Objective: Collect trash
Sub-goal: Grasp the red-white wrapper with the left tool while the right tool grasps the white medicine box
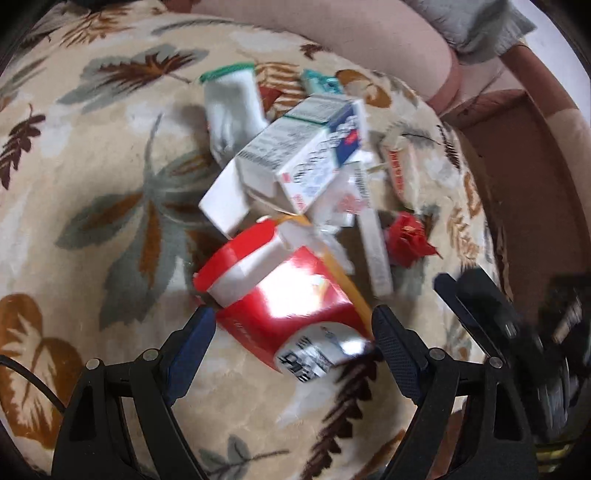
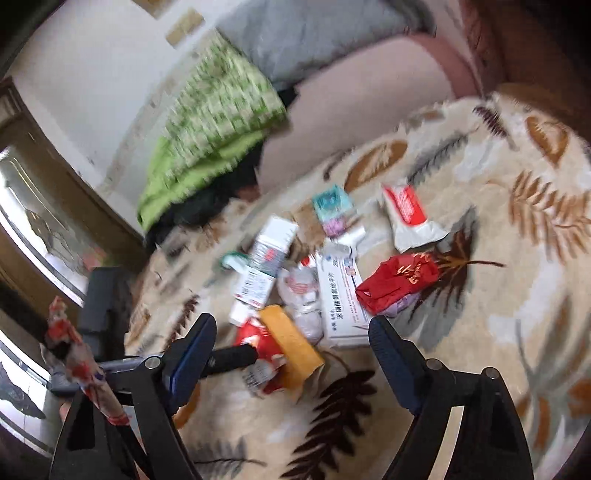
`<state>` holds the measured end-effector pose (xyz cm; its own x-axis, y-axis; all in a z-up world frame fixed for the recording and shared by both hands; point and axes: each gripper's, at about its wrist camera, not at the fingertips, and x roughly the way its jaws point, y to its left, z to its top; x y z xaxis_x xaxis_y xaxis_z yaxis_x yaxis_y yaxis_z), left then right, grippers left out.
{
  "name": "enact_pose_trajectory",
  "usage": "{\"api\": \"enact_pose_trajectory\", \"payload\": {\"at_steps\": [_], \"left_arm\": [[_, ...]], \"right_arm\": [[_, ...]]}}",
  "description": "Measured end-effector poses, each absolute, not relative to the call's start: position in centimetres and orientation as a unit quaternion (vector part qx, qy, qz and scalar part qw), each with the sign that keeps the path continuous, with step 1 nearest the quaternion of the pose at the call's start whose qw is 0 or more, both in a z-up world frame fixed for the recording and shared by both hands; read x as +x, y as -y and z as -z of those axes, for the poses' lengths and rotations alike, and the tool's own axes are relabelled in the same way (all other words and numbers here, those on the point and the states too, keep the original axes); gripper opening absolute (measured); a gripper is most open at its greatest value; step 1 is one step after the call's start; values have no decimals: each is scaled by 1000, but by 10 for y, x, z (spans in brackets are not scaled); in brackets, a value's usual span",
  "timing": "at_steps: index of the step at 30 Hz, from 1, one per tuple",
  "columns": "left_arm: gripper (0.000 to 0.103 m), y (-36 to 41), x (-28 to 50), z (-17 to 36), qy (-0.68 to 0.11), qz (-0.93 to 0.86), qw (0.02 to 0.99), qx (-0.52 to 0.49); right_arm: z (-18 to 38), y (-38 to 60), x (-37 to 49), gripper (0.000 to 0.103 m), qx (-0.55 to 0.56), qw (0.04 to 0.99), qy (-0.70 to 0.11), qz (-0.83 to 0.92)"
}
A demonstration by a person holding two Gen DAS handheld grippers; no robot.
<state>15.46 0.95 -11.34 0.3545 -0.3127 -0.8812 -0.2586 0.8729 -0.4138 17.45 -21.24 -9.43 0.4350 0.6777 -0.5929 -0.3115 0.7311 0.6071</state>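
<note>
Beige rug: leaf-pattern carpet [image 1: 92,177] in brown and grey-green, carries all the trash; pics motion-blurred.
Trash pile: loose heap mid-rug, in front of pink sofa [image 1: 332,33].
Red carton: red/white box [image 1: 288,295] lies nearest L gripper, tilted, barcode end toward camera, between the L fingertips but not pressed by them.
Med boxes: white printed box [image 1: 306,155] atop heap; flat white box w/ blue text [image 2: 341,295] beside red wrapper.
Red wrapper: crumpled red foil [image 2: 399,284] at heap's right edge, on rug.
Other bits: green-capped white bottle [image 1: 232,99] on its side at far end; yellow-orange card [image 2: 291,343]; red/white pouch [image 2: 406,210] a bit apart.
L gripper: left gripper [image 1: 291,332] jaws wide apart, holds nothing.
R gripper: right gripper [image 2: 291,336] jaws spread wide, nothing between pads, hangs over near edge of heap.
Background: green patterned blanket [image 2: 218,122] on sofa, grey cushion [image 2: 314,33] behind.
</note>
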Motion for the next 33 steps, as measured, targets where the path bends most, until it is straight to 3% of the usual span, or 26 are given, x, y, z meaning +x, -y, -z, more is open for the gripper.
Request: {"api": "enact_pose_trajectory", "payload": {"at_steps": [8, 11, 13, 18, 25, 26, 30, 33], "left_arm": [[85, -33, 158, 134, -581, 38, 736, -344], [81, -40, 154, 133, -577, 41, 731, -362], [77, -41, 150, 130, -572, 42, 731, -369], [68, -42, 141, 117, -560, 44, 745, -360], [51, -52, 118, 108, -542, 50, 754, -368], [33, -54, 113, 106, -539, 50, 756, -368], [26, -56, 90, 95, -526, 53, 769, -361], [14, -57, 69, 93, -515, 57, 777, -358]], "right_arm": [[159, 202, 220, 84, 264, 757, -528, -280], [169, 205, 225, 74, 289, 750, -531, -270], [167, 210, 224, 60, 299, 748, -531, -263], [166, 215, 215, 60, 310, 744, -528, -268], [138, 217, 175, 60, 310, 762, -493, -282], [134, 218, 168, 60, 305, 768, -489, -279], [120, 222, 139, 60, 305, 777, -476, -277], [111, 227, 111, 60, 303, 784, -466, -276]]}}
